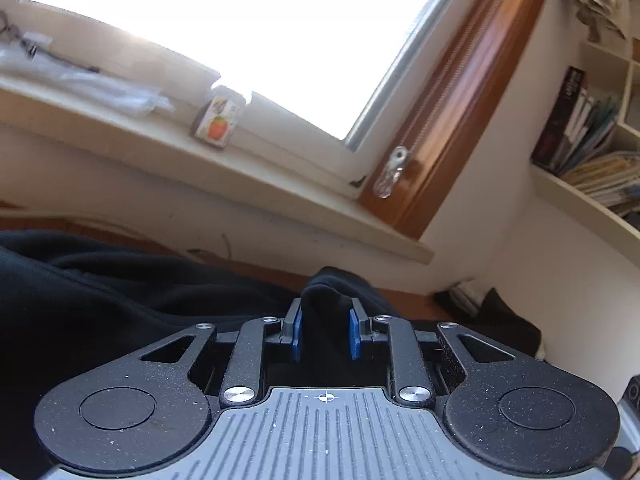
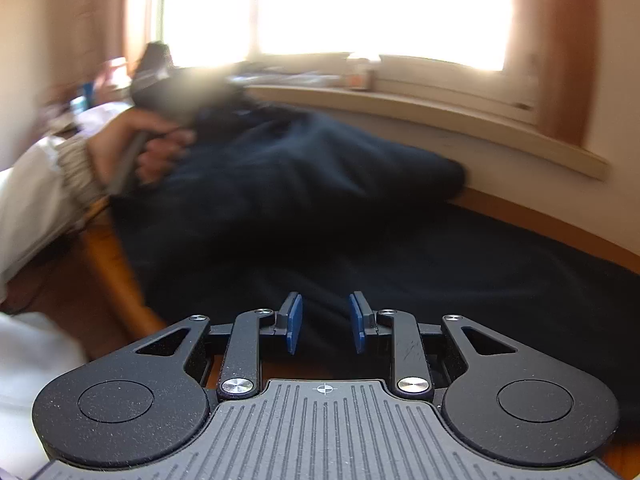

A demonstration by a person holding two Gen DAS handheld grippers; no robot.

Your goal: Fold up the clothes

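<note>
1. My left gripper has its blue fingers narrowed onto a bunched fold of the dark garment; the cloth rises as a small hump between the pads and is pinched there.
2. Through the left wrist camera the rest of that garment spreads out to the left and ahead of the fingers, rumpled, lying on the brown wooden counter.
3. Beyond it runs a pale window sill under a bright window, with a small carton printed with an orange fruit standing on it and some clear plastic wrapping further left.
4. To the right, a shelf holds leaning books and papers.
5. My right gripper hangs low over the same garment, its blue fingers set narrowly apart. I see only the flat dark cloth beyond the gap; nothing is pinched between the pads.
6. From the right wrist camera the garment covers most of the counter, piled higher toward the back near the wall below the sill.
7. At the left of that view my left hand, blurred, grips the handle of its gripper at the garment's far edge, with a ribbed pale cuff at the wrist.
</note>
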